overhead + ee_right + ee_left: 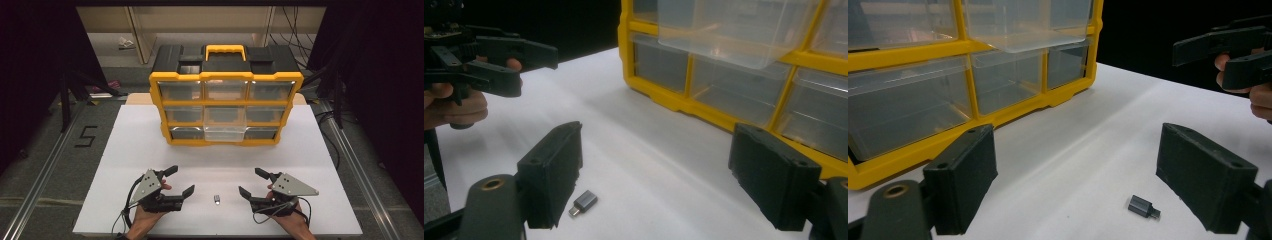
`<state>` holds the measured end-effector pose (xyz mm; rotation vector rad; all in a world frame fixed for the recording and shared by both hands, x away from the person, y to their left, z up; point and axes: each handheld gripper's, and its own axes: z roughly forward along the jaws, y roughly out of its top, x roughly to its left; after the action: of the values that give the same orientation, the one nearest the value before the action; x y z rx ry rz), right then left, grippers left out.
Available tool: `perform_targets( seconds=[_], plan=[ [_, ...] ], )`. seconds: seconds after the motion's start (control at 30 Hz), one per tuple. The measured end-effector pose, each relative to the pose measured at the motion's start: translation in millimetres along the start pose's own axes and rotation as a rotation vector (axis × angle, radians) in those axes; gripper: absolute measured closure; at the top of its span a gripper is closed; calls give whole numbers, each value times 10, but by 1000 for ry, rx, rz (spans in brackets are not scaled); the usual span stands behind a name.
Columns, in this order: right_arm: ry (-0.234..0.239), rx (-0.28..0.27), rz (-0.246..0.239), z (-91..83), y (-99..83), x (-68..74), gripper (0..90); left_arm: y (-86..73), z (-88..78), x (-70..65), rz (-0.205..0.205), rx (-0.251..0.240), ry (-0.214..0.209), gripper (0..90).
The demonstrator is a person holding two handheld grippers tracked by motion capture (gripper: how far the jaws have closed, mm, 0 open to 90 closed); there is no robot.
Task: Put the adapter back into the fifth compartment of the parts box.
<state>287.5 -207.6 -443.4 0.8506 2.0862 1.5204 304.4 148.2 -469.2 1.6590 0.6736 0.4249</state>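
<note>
- I am holding my left gripper (pixel 180 182) and my right gripper (pixel 248 182) low over the white tabletop (pixel 150 145), both with jaws spread wide and clamped on nothing.
- A small dark grey metal plug adapter (pixel 216 199) is lying flat on the tabletop between the two grippers, touching neither, near the table's front edge.
- In the left gripper view the adapter (pixel 1143 207) is sitting just inside my right-hand jaw, low in the gap; in the right gripper view it (pixel 583 202) is resting just beside my left-hand jaw.
- Behind it, well apart, the yellow-framed plastic organiser with clear drawers (pixel 226 102) is standing upright, its bottom-middle clear drawer (pixel 225 133) pulled partly out; I am judging that drawer to be where the adapter is headed.
- The step in hand, as I am reading it, is the pickup, and either gripper is placed to make it.
- To do it well, I am thinking of centring the adapter in the gap first, since it is lying off to one jaw in both gripper views.
- I am reckoning the jaws should come down until their tips are nearly brushing the table, then close across the adapter's narrow sides.
- The piece is small and smooth, so I am expecting it to skid or flip if one jaw meets it first.
</note>
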Motion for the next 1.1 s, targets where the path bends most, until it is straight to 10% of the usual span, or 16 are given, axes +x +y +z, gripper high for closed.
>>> perform_targets(
  seconds=[1.1],
  plan=[
    [91, 308, -108, 439, 233, 148, 271, -1, -2, -3, -12, -7, -18, 163]
  ],
)
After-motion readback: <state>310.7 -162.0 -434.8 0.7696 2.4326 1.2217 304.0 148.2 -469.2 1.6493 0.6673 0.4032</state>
